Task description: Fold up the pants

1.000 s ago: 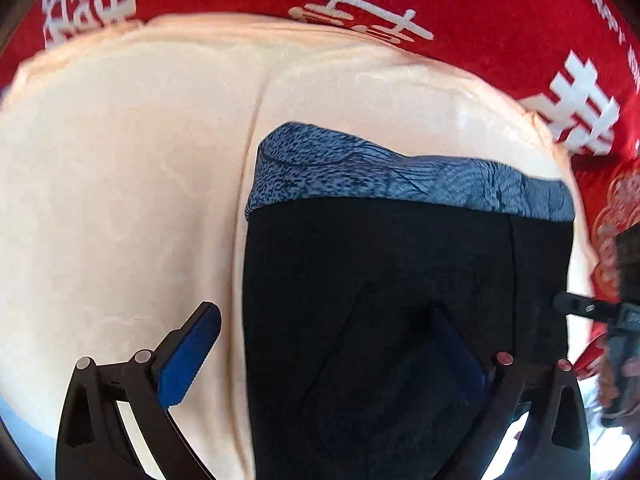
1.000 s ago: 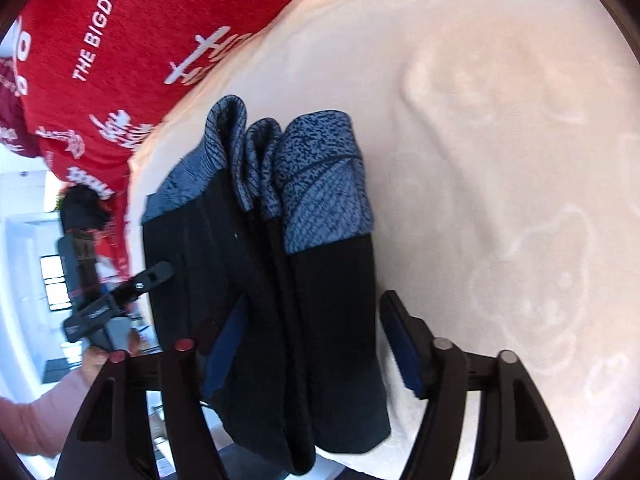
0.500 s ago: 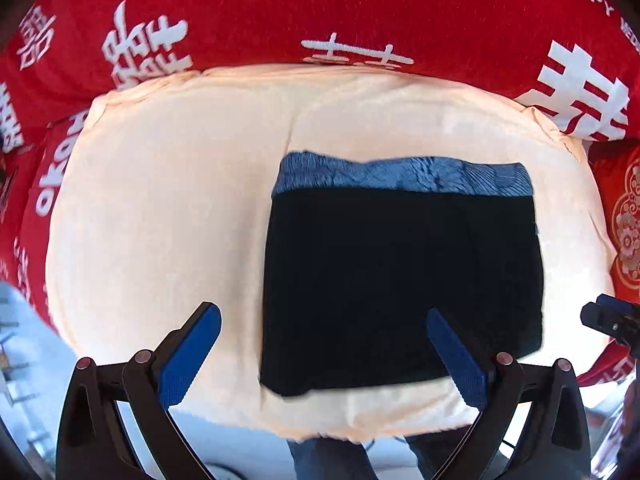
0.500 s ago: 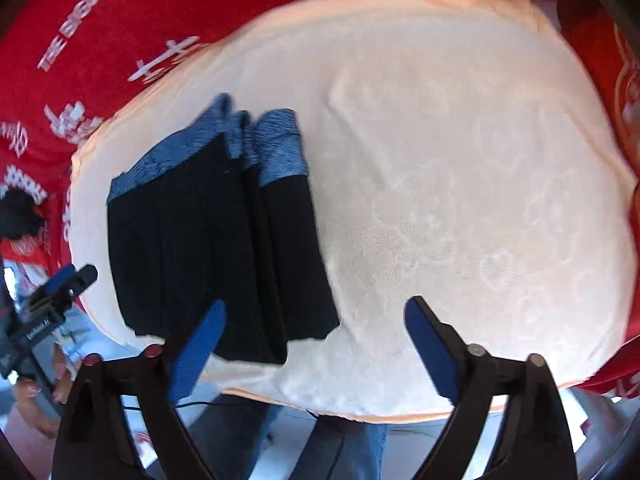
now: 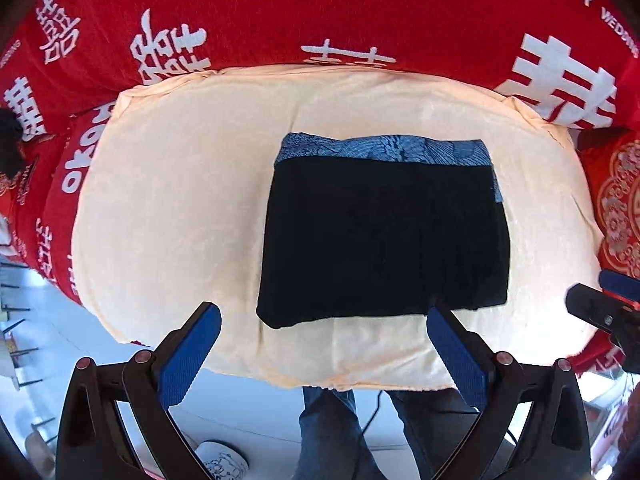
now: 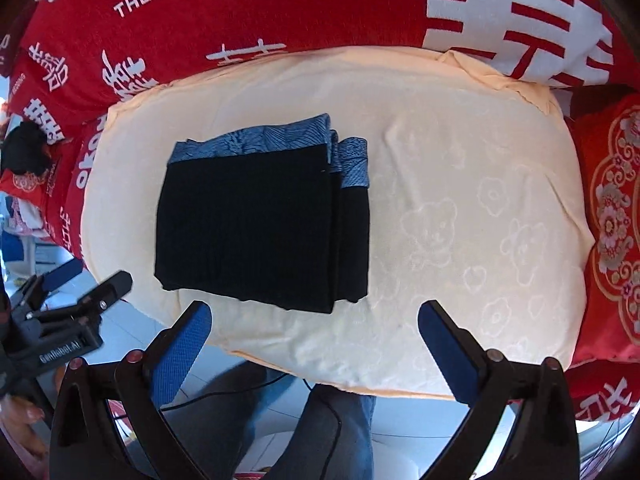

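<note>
While both tongs [image 5: 320, 344] [image 6: 314, 340] gape empty, only right view shows pants' [image 6: 256, 220] stacked side layers.

A soft cream towel [image 5: 180, 208] (with little bears on it) covers the table. Red cloth [image 5: 320, 8] with white letters lies behind, at 12 o'clock.

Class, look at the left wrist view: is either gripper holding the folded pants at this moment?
No: the folded pants lie flat on the cream blanket, and the left gripper hangs open and apart from them.
</note>
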Available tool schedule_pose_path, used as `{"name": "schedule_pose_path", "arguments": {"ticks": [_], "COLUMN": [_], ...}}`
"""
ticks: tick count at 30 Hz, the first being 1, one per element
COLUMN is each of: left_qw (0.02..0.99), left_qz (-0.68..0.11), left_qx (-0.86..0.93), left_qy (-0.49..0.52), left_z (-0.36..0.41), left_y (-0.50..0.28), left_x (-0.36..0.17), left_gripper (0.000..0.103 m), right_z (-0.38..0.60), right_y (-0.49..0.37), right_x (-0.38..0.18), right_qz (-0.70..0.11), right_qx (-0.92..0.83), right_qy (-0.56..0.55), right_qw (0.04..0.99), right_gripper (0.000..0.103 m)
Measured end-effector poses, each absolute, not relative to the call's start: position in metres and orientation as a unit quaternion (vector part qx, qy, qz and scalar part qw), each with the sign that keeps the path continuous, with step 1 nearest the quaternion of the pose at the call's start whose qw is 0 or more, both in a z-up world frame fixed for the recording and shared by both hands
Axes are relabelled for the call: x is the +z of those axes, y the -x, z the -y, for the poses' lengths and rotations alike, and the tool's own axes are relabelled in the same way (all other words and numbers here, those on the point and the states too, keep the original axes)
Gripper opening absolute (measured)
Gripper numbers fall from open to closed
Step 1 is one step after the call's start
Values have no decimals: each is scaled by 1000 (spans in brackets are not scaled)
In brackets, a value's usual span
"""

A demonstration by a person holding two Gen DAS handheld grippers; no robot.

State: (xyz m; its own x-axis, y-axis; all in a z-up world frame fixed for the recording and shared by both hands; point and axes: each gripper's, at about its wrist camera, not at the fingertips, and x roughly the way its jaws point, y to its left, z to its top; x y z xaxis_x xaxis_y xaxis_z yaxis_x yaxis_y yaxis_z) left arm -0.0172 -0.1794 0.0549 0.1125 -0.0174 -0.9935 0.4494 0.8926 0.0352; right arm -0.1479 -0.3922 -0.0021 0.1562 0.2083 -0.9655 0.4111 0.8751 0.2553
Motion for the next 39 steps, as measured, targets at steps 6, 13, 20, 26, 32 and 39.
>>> {"name": "schedule_pose_path", "arguments": {"ticks": [6,13,20,26,32,39], "left_qw": [724,726,728,732,731,728], "left_qz": [-640,-639,-636,-636,-638,-638], "left_qx": [-174,-178,-184,-179,-176,-173], "left_qy": [-189,-184,-180,-169,-167,-180], "left_z": [159,133,131,131,133,138], "left_y": [22,27,30,28,29,31], "left_x": [57,59,60,60,58,56], "left_gripper": [103,103,103,103,103,103], "right_z": [367,335,317,313,310,309], "right_y": [159,166,158,154,153,153], "right_x": [0,9,19,23,23,20], "right_qz": [-645,-649,-651,-654,-658,-661], "right_qx": [-108,-140,-144,-144,-141,-143], "right_qy": [-267,-239,-205,-187,-174,-171], "right_qw": [708,709,717,719,719,716], "right_gripper": [103,103,103,103,103,103]}}
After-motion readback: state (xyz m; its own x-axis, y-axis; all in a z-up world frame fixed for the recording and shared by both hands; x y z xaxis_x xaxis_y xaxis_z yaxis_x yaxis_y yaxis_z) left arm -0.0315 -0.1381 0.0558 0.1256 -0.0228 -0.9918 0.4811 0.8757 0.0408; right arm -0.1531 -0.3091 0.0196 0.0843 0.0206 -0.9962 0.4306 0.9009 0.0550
